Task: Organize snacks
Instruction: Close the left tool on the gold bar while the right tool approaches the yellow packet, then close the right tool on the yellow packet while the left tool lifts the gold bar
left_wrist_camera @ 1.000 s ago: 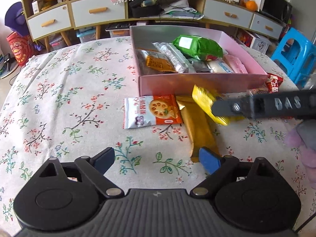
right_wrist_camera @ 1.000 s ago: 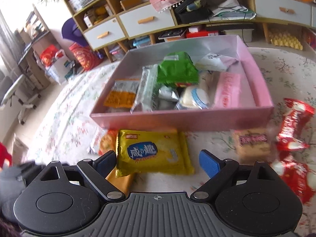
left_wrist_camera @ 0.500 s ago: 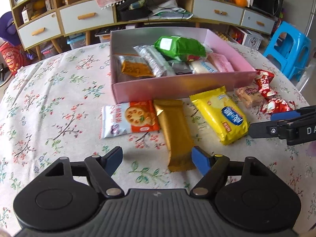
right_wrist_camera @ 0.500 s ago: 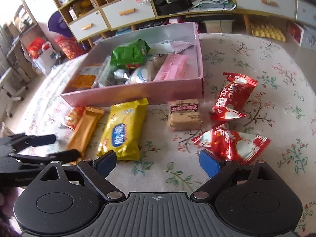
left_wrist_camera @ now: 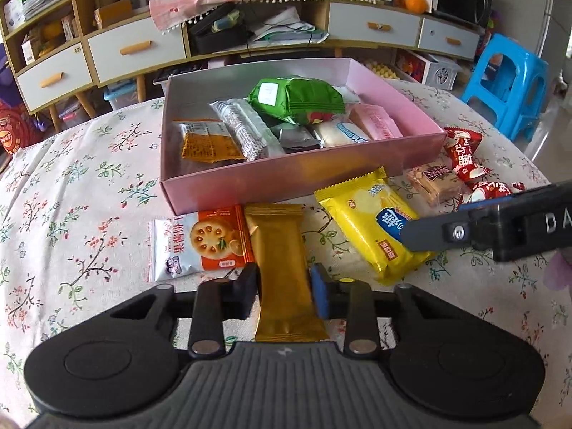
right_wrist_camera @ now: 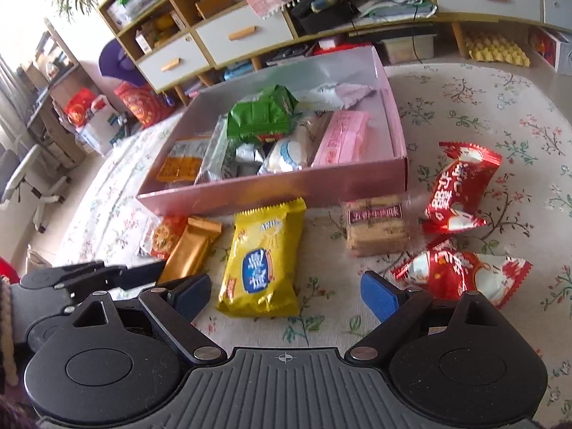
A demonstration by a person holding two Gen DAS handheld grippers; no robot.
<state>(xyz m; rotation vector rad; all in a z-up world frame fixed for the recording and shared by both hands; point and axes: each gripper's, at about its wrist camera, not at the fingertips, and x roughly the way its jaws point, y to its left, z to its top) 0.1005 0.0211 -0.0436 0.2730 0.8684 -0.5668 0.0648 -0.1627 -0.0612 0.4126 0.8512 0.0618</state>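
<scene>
A pink box (left_wrist_camera: pixel 307 175) (right_wrist_camera: pixel 271 193) on the floral table holds several snack packets. In front of it lie an orange-white biscuit packet (left_wrist_camera: pixel 200 243), a gold bar packet (left_wrist_camera: pixel 282 261) (right_wrist_camera: pixel 189 246), a yellow packet (left_wrist_camera: pixel 371 228) (right_wrist_camera: pixel 264 261), a brown biscuit pack (right_wrist_camera: pixel 375 225) and two red packets (right_wrist_camera: pixel 461 186) (right_wrist_camera: pixel 461 275). My left gripper (left_wrist_camera: pixel 284 293) is shut on the gold bar packet's near end. My right gripper (right_wrist_camera: pixel 282 295) is open, its fingers either side of the yellow packet's near end.
A cabinet with drawers (left_wrist_camera: pixel 136 50) stands behind the table. A blue plastic stool (left_wrist_camera: pixel 507 82) stands at the right. The right gripper's arm (left_wrist_camera: pixel 500 228) reaches in over the yellow packet in the left wrist view.
My left gripper moved forward and closed on the gold bar packet. My right gripper, which had set down the yellow packet, has come forward around its near end.
</scene>
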